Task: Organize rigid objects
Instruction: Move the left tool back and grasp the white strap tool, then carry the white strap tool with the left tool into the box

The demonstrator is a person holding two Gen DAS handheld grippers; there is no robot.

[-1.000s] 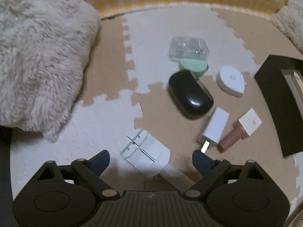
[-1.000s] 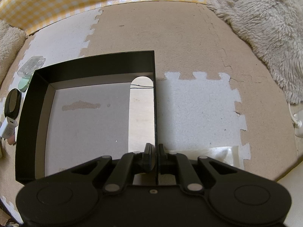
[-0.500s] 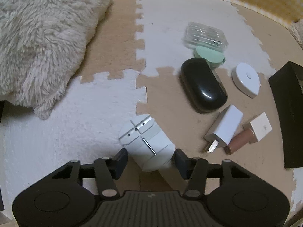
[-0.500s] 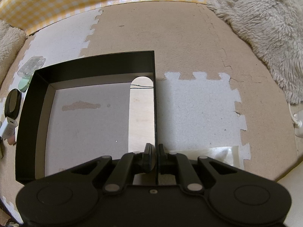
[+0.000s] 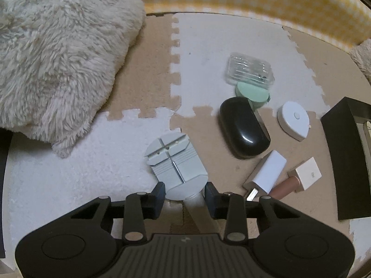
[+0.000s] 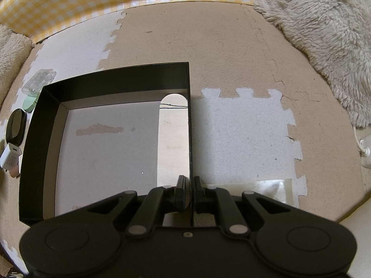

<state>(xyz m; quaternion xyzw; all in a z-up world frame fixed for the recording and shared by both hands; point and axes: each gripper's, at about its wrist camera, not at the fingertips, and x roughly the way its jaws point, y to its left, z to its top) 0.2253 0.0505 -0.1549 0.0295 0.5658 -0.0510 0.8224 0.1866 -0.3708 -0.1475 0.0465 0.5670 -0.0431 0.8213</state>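
My left gripper (image 5: pixel 184 193) is shut on a pale grey plastic tool (image 5: pixel 176 164) with a metal pin, held just above the foam mat. Beyond it to the right lie a black oval case (image 5: pixel 243 129), a white charger (image 5: pixel 266 173), a brown tube with a white cap (image 5: pixel 301 177), a white round device (image 5: pixel 294 119), a green round case (image 5: pixel 252 93) and a clear plastic box (image 5: pixel 249 71). My right gripper (image 6: pixel 189 186) is shut on the right wall of a black open box (image 6: pixel 34 153), which has a grey floor and holds nothing.
A fluffy white cushion (image 5: pixel 53 53) fills the left of the left wrist view; another (image 6: pixel 324 34) lies at the right of the right wrist view. A yellow checked wall (image 6: pixel 116 2) borders the mat. A white cable and plug (image 6: pixel 363 150) sit at the far right.
My left gripper closed on the pale grey tool and lifted it a little, drawing back from the other objects. The right gripper and the box have not moved.
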